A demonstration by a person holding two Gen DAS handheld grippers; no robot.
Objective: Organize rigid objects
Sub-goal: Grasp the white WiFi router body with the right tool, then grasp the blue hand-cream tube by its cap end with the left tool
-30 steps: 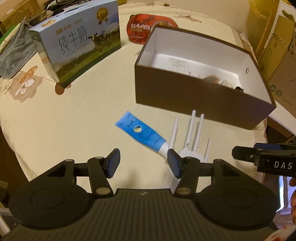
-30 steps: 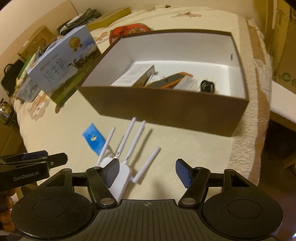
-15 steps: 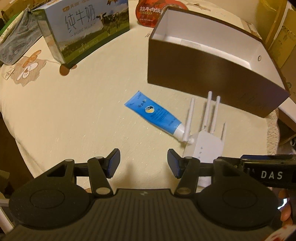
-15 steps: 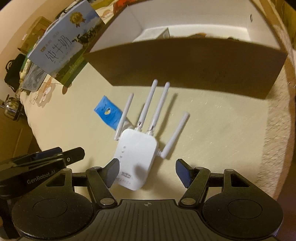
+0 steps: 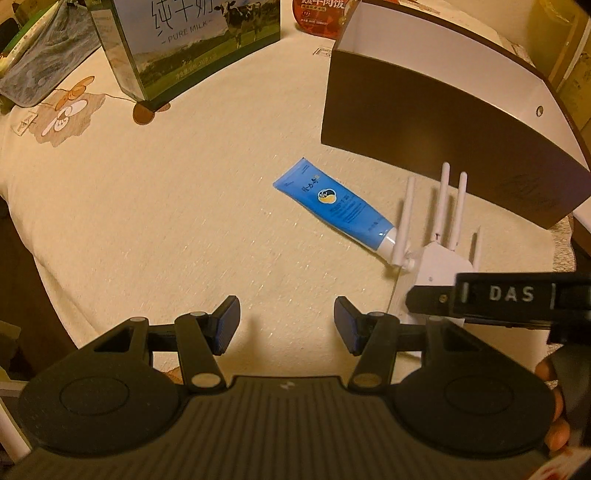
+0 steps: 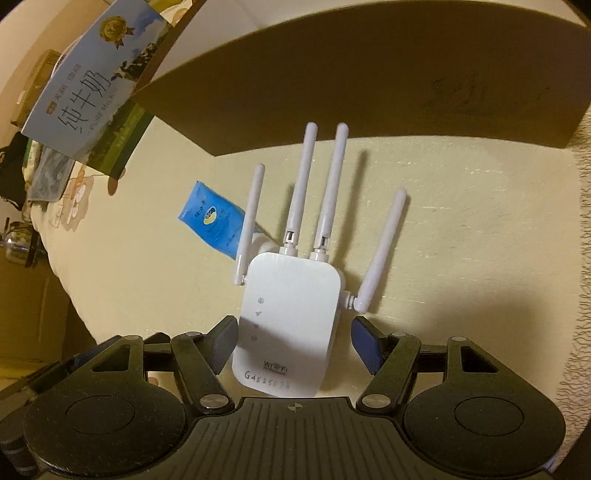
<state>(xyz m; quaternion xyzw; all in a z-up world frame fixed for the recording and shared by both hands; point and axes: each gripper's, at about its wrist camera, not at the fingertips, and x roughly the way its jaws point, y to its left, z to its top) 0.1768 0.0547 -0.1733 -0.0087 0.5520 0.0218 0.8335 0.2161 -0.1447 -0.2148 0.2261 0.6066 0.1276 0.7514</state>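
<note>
A white WiFi repeater [image 6: 291, 317] with several antennas lies flat on the cream tablecloth, in front of the brown box [image 6: 369, 85]. My right gripper [image 6: 293, 341] is open, its jaws on either side of the repeater's body, not closed on it. A blue tube [image 5: 340, 208] lies just left of the repeater [image 5: 432, 266], its cap against an antenna; it also shows in the right wrist view [image 6: 216, 221]. My left gripper [image 5: 286, 326] is open and empty, low over the cloth, left of the repeater. The right gripper [image 5: 509, 295] shows at the right of the left wrist view.
A blue and green milk carton [image 5: 192, 40] stands at the back left. A red packet [image 5: 317, 11] lies behind the brown box [image 5: 443, 118]. Grey cloth [image 5: 33, 70] lies at the far left. The table edge [image 6: 580, 258] drops off at the right.
My right gripper has dropped and moved forward so the repeater now lies between its open jaws. My left gripper has moved lower and closer to the tube. Nothing has been gripped.
</note>
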